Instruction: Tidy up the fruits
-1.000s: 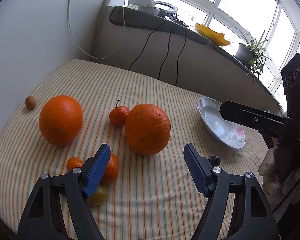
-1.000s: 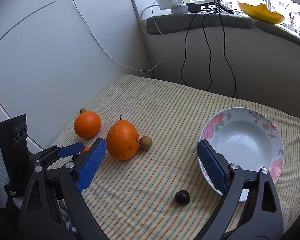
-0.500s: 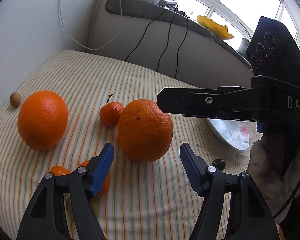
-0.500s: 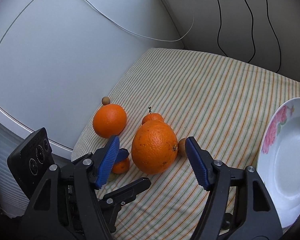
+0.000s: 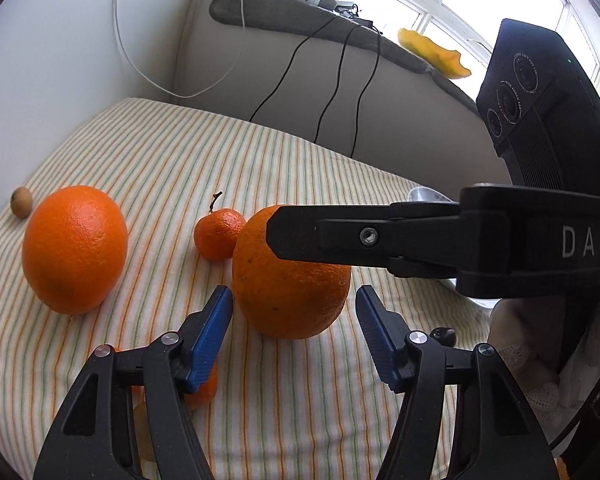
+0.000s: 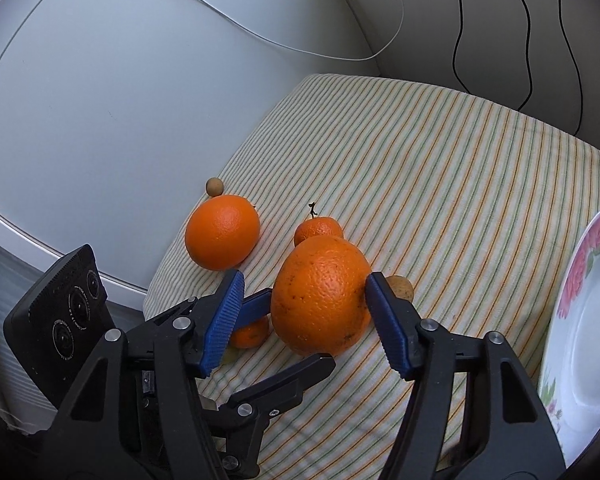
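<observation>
A big orange sits on the striped cloth; it also shows in the left wrist view. My right gripper is open with its blue pads on either side of this orange, close to it. My left gripper is open just short of the same orange, from the other side. A second big orange lies to the left, also in the right wrist view. A small tangerine with a stem sits behind the near orange. The flowered white plate is at the right.
A small brown fruit lies by the wall. Another small brown fruit sits behind the big orange. A small tangerine lies under my left gripper. A dark small fruit lies near the plate. Cables hang down the back wall.
My right gripper has swung left from the plate and come down around the big orange. My left gripper has moved closer to the same orange.
</observation>
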The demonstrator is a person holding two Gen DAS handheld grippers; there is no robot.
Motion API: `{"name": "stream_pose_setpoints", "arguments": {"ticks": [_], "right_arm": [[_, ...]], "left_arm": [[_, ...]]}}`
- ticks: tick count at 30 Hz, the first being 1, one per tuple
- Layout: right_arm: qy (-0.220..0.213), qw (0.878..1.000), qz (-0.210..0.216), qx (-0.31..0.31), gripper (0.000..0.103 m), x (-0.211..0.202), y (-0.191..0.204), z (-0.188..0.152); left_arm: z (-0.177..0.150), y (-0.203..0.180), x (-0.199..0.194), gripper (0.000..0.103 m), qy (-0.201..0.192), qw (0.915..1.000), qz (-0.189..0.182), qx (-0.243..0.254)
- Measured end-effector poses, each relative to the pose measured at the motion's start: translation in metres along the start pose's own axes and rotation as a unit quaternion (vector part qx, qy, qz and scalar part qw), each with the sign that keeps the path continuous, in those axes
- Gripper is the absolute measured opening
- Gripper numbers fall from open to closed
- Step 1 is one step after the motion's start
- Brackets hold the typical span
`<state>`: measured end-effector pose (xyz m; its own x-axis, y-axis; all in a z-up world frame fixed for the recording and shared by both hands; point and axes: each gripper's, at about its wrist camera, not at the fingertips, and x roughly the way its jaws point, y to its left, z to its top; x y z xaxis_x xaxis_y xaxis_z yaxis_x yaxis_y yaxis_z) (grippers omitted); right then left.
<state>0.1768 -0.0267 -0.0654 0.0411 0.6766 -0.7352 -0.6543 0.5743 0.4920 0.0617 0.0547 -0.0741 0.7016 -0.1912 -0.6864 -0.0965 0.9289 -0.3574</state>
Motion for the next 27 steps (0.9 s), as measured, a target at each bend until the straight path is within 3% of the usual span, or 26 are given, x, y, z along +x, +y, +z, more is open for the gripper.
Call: {"name": "stream_pose_setpoints", "arguments": {"ticks": [2,10,27], "right_arm": [[0.001,1.0,0.0,0.0,0.066,0.001,0.001,0.001],[0.024,0.999,-0.026,0.002,0.062,0.015,-0.005,0.0],[-0.001,1.0,-0.013,0.012,0.059,-0.013,-0.004,-0.005]], "left_arm": [[0.002,-0.001,0.003,0.057,0.001,1.0,0.003,0.003],[0.004,0.0,0.006,0.057,0.001,1.0,0.002,-0.003],[0.003,-0.013,-0.013,0.057,-0.019,0.9997,0.001,0.011]]}}
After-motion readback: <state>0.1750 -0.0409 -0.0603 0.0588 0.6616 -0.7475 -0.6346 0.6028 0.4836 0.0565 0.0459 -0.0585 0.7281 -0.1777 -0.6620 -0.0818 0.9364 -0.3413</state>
